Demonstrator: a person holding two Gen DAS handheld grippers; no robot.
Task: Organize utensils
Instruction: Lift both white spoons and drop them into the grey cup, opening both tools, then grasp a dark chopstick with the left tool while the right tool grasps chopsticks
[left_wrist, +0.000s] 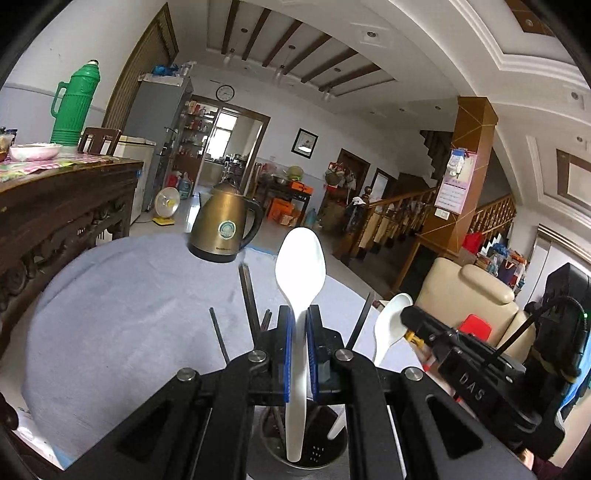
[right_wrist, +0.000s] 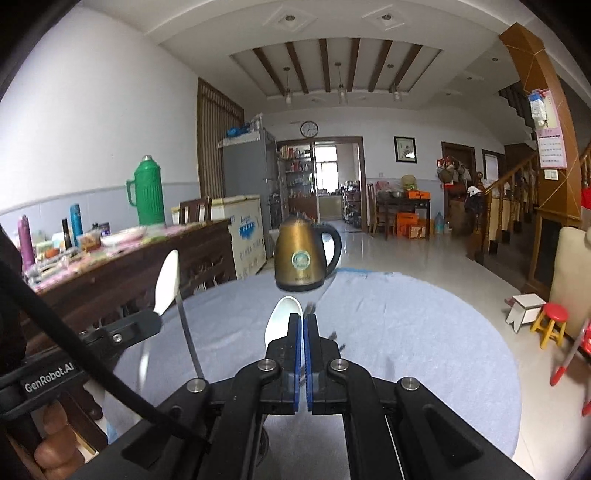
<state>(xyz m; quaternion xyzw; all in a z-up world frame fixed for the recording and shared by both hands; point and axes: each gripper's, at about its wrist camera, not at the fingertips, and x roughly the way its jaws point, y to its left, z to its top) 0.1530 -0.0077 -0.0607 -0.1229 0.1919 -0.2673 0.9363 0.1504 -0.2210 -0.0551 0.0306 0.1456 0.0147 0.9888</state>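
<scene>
My left gripper (left_wrist: 299, 315) is shut on a white plastic spoon (left_wrist: 301, 258). The spoon stands bowl up, and its handle reaches down into a perforated metal utensil holder (left_wrist: 321, 456) right under the jaws. Black chopsticks (left_wrist: 249, 299) and a second white spoon (left_wrist: 389, 321) stand in the same holder. My right gripper (left_wrist: 408, 317) hovers beside that second spoon. In the right wrist view my right gripper (right_wrist: 303, 321) is shut, with nothing seen between its blue pads; the second spoon (right_wrist: 282, 317) shows behind its left finger. The left gripper (right_wrist: 147, 321) carries its spoon (right_wrist: 168, 280) at the left.
A round table under a blue-grey cloth (left_wrist: 122, 306) holds a bronze electric kettle (left_wrist: 225, 225) at its far side. A dark wooden sideboard (left_wrist: 66, 206) with a green thermos (left_wrist: 75, 103) stands to the left. A cream armchair (left_wrist: 469, 295) and a red stool (right_wrist: 552, 321) are to the right.
</scene>
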